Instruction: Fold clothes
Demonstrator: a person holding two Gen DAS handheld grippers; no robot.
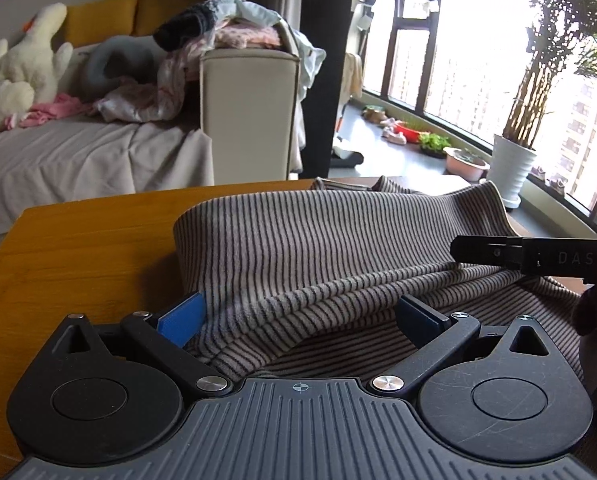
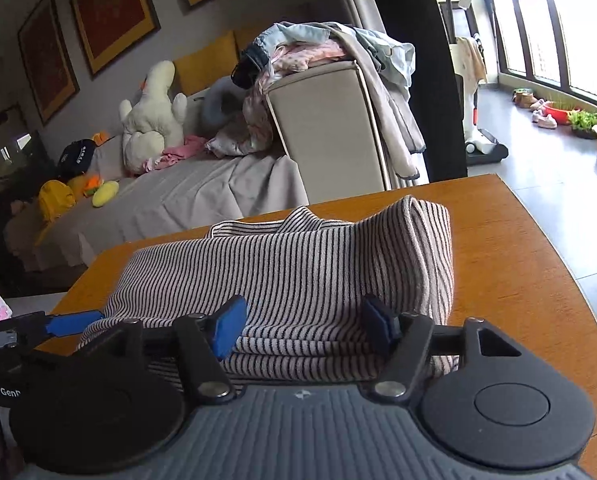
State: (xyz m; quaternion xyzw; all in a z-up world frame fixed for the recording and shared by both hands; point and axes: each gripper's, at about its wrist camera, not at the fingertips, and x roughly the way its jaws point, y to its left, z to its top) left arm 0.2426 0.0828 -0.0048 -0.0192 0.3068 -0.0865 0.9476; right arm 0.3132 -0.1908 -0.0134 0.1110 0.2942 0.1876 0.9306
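Striped knit, grey-beige with dark lines, makes up the garment (image 2: pixel 298 264) that lies on the wooden table (image 2: pixel 518 240). We see it doubled into several layers: in the right wrist view the stacked edges face us and a rounded fold stands at the far right. In the left wrist view the upper layer is raised into a ridge rather than lying flat. The left gripper (image 1: pixel 298 316) has its blue pads well apart, straddling the near edge of the cloth; we see no fabric pinched between them. The right gripper (image 2: pixel 304 330) likewise has its pads apart, one on each side of the layered edge, resting at or just above it. We judge that a fold is being formed or settled, since the top layer is not yet flat. We cannot tell whether both tools are about to take hold for a further fold or have let go after laying one. Either way, the raised ridge needs flattening and the layered edges need to lie square. A pile of other clothes (image 2: pixel 330 48) rests on the sofa arm beyond.
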